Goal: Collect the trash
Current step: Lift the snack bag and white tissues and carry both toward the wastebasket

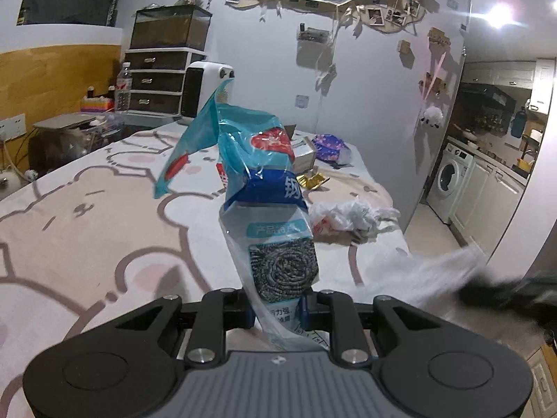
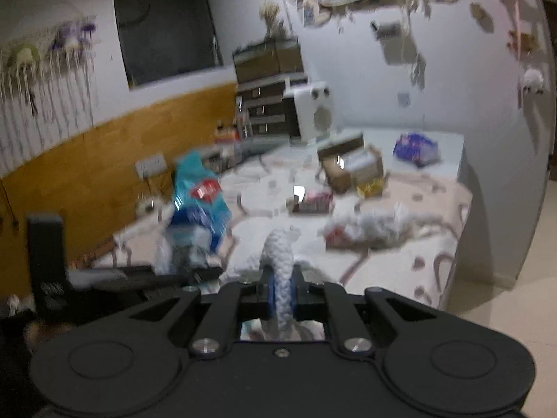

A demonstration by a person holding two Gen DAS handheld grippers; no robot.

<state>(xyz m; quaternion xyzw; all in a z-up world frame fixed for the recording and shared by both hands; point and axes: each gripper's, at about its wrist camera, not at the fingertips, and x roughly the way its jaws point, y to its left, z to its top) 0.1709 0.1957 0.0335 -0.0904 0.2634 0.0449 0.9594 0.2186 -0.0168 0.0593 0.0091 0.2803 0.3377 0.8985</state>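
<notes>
Tongs check first. My left tongs (image 1: pixel 276 310) are clamped on the lower end of a blue-and-clear scourer packet (image 1: pixel 264 188), which stands up from the jaws, lifted above the surface (image 1: pixel 87 216); a coiled steel scourer shows through its clear panel and a torn teal flap hangs off the top left. In the right wrist view, blurred, my right tongs (image 2: pixel 281 291) are pinched shut on a twisted white plastic bag (image 2: pixel 280 261) that rises between the fingers; the left tongs (image 2: pixel 167 273) and packet (image 2: pixel 198 195) show at left, well apart from it.

Trash on the patterned cloth: a crumpled white bag (image 1: pixel 348 217) near the right edge, gold wrappers (image 1: pixel 313 179) behind it, an open cardboard box (image 1: pixel 303 153) and a purple floral packet (image 1: pixel 330 148) farther back.

I see a white speaker-like unit (image 1: pixel 207 88) and a dark drawer stack (image 1: pixel 155 83) at the far end, by the wall.
</notes>
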